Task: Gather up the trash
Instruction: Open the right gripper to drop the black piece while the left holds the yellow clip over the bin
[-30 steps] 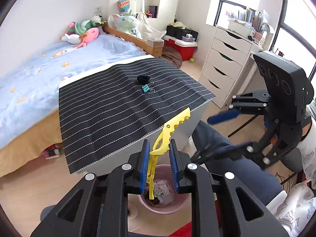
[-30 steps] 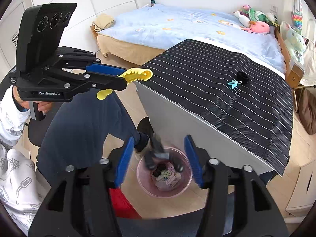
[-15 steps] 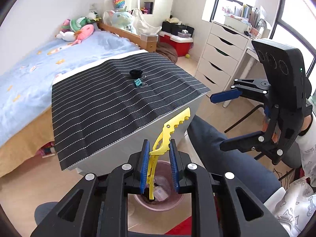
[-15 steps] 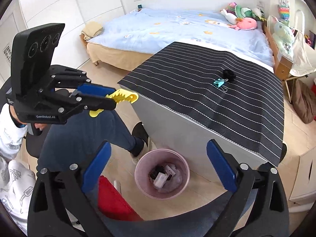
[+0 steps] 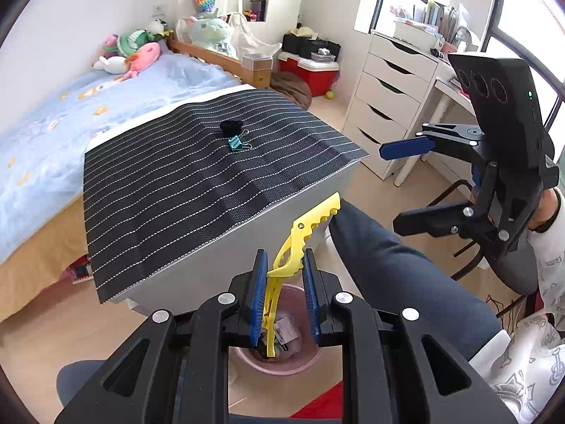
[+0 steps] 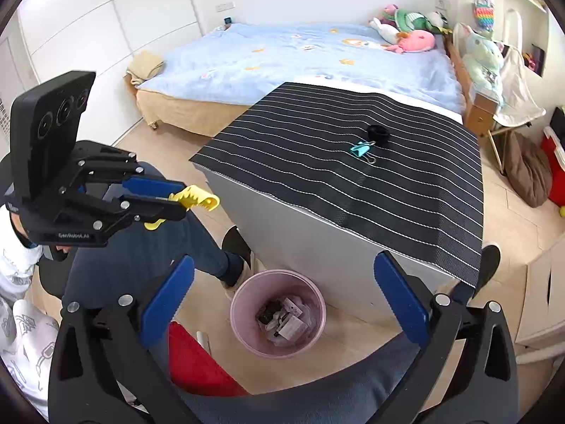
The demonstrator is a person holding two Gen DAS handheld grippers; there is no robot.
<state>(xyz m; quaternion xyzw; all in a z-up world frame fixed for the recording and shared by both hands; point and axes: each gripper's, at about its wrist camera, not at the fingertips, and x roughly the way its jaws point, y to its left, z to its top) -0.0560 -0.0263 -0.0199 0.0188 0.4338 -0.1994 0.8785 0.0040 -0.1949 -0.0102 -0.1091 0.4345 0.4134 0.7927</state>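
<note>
Left gripper (image 5: 282, 296) clenched on yellow hair clip (image 5: 295, 263), held over pink bin (image 6: 278, 313) presumably for dropping, long axis running along the fingers, toothed end up and away; right gripper (image 6: 286, 295) spread wide, empty; farther off, teal binder clip (image 6: 360, 149) on striped table (image 6: 406, 190).

Your bin (image 6: 278, 314) sits on the floor before the table (image 6: 317, 243); on the mat (image 6: 317, 162), the clip (image 6: 360, 149) lies just beside the ring (image 6: 378, 132); bed (image 6: 300, 56) behind.
</note>
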